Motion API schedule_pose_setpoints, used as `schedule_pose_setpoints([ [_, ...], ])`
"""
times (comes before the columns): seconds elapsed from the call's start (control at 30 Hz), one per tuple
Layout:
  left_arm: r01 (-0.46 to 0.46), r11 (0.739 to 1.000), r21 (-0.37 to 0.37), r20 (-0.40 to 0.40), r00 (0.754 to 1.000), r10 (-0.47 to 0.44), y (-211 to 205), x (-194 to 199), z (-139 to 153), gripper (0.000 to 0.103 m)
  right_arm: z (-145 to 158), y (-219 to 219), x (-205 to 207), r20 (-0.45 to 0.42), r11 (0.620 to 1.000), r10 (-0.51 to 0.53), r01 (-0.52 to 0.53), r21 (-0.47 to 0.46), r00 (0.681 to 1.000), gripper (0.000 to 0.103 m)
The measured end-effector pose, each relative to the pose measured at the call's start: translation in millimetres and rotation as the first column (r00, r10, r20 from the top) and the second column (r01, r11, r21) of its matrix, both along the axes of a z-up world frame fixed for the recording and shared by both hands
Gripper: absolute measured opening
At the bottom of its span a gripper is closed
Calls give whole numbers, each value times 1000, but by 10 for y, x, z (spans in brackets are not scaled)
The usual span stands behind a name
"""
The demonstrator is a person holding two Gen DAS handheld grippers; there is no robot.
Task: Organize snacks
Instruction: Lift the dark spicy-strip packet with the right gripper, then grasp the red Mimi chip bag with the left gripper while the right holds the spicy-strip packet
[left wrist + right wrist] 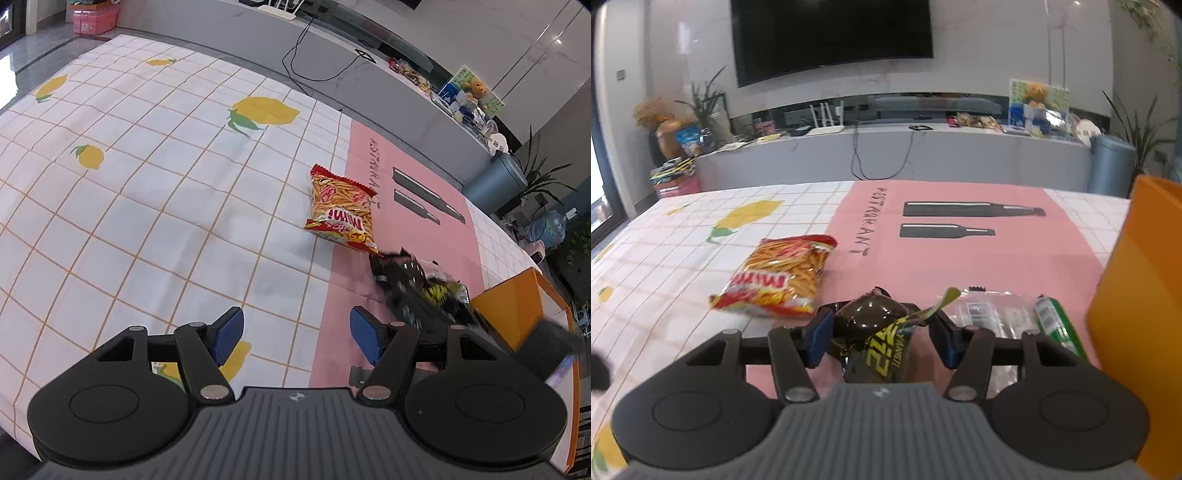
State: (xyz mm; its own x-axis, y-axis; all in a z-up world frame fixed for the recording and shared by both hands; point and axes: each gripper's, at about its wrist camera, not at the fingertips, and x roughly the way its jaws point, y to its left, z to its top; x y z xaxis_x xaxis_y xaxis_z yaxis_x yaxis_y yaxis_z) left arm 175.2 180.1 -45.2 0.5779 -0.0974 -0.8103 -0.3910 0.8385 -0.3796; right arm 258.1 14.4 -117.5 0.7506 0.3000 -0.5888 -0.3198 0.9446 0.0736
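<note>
On the pink strip of the tablecloth [960, 266], just short of the orange box [1137, 295], the right gripper [879, 339] straddles a dark snack packet [875, 332], its pads either side but the right one not yet pressing, probably lining up a lift into the box. The left gripper [295, 332] hangs wide apart and empty, leaving the red snack bag [341, 210] for later.

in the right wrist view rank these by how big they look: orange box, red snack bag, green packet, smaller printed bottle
1. orange box, though it is cut off by the frame and close to the camera
2. red snack bag
3. smaller printed bottle and green packet: too alike to rank, and the packet is nearer and partly hidden
</note>
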Motion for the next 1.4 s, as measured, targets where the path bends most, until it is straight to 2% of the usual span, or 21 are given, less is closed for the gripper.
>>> schedule_pose_setpoints([
  [0.17, 9, 1000, 0, 47, 999, -9, -28, -18, 89, 78, 197, -159, -395, 5, 996, 78, -78, -51, 997, 56],
  [0.33, 36, 999, 41, 85, 996, -39, -127, -1, 143, 78, 363, -355, -737, -17, 989, 108, -110, -103, 994, 56],
  [0.43, 81, 997, -5, 78, 994, -80, -168, 52, 68, 78, 387, -441, -917, -17, 980, 143, -144, -140, 990, 56],
  [0.5, 113, 994, 1, 87, 990, -113, -210, 103, 21, 78, 370, -490, -985, -18, 975, 159, -160, -154, 987, 56],
  [0.6, 142, 986, 86, 96, 984, -150, -304, 230, -14, 78, 295, -530, -977, -32, 975, 154, -157, -159, 988, 56],
  [0.77, 137, 986, 97, 68, 987, -144, -308, 524, -77, 78, 205, -577, -888, -85, 986, 123, -131, -99, 989, 56],
  [0.83, 132, 982, 132, 65, 988, -142, -314, 665, -102, 78, 161, -596, -877, -110, 989, 122, -130, -74, 986, 56],
  [1.07, 163, 947, 277, 18, 985, -174, -375, 1098, -203, 79, 98, -624, -874, -135, 990, 120, -128, -51, 984, 56],
  [1.2, 162, 953, 255, 20, 985, -173, -390, 1268, -256, 80, 122, -611, -821, -120, 993, 104, -110, -42, 987, 56],
  [1.33, 160, 943, 292, -21, 987, -161, -440, 1388, -380, 80, 120, -621, -760, -124, 996, 75, -80, -32, 989, 56],
  [1.4, 174, 944, 279, -38, 985, -170, -452, 1424, -458, 80, 107, -622, -762, -124, 996, 73, -78, -36, 990, 56],
])
